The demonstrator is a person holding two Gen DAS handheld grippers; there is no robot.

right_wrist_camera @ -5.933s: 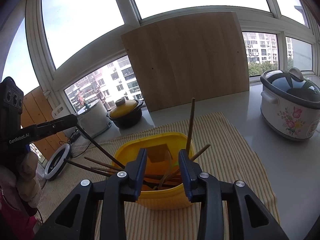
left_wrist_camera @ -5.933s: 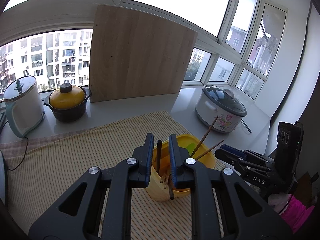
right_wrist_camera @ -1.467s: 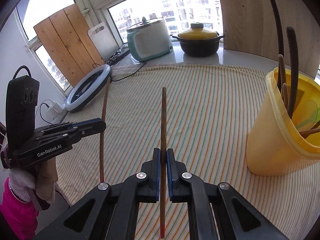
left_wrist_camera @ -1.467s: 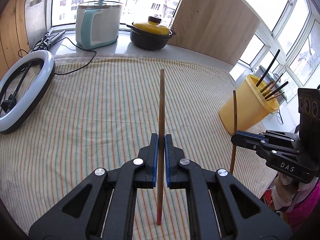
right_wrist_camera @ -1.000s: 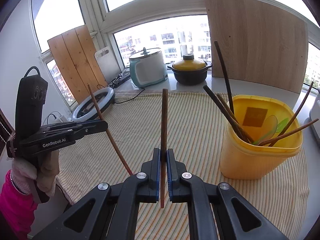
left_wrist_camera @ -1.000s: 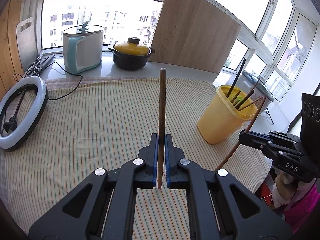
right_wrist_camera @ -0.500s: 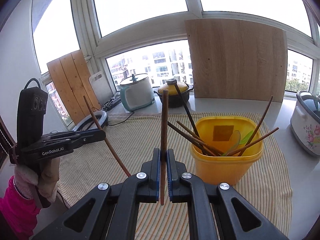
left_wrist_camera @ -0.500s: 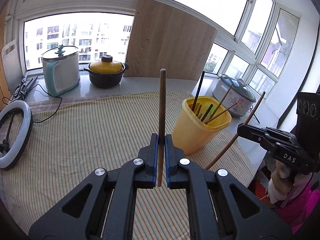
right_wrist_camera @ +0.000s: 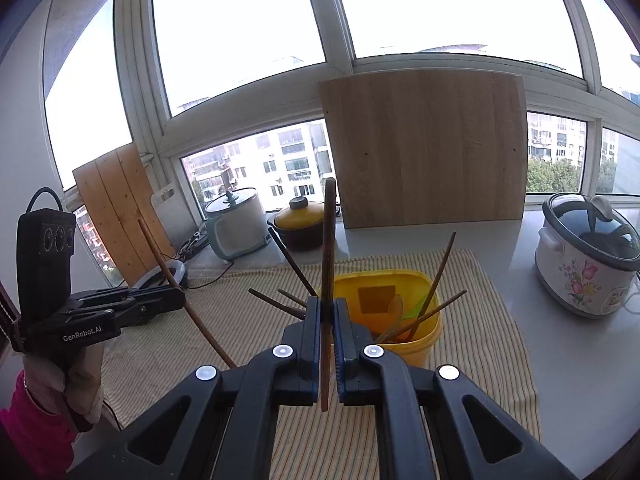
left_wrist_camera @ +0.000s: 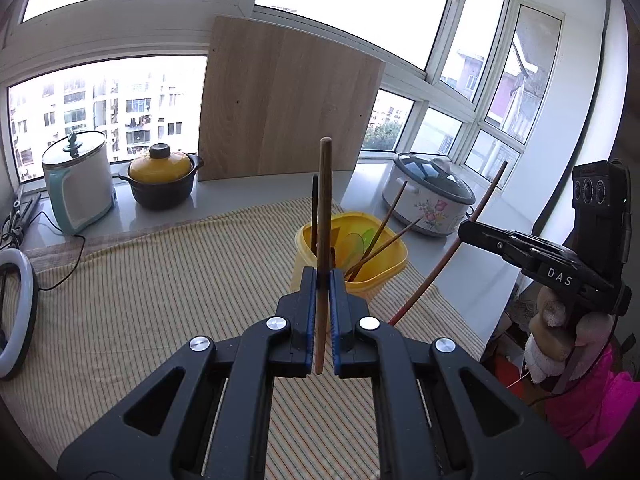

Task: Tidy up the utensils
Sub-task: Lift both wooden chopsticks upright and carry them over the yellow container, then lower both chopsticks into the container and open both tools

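Note:
My left gripper [left_wrist_camera: 323, 280] is shut on a brown chopstick [left_wrist_camera: 324, 208] that stands upright between its pads. My right gripper [right_wrist_camera: 327, 308] is shut on a second brown chopstick [right_wrist_camera: 329, 236], also upright. Just beyond both grippers a yellow plastic holder [left_wrist_camera: 384, 276] [right_wrist_camera: 424, 344] stands on the striped cloth [left_wrist_camera: 160, 272], with several chopsticks and a green spoon leaning inside. The right gripper [left_wrist_camera: 464, 230] shows at the right of the left wrist view, its chopstick [left_wrist_camera: 444, 256] slanting down. The left gripper [right_wrist_camera: 180, 300] shows at the left of the right wrist view with its chopstick [right_wrist_camera: 188, 312].
A floral rice cooker [left_wrist_camera: 432, 200] [right_wrist_camera: 588, 264] stands right of the holder. At the back are a wooden board [left_wrist_camera: 288, 108], a yellow-lidded pot [left_wrist_camera: 162, 180] and a white and teal cooker [left_wrist_camera: 78, 184]. A ring light [left_wrist_camera: 16, 312] lies at the far left.
Both grippers have risen and swung from the open cloth toward the yellow holder, each still carrying its chopstick. The holder now sits close, just behind the fingertips in both views.

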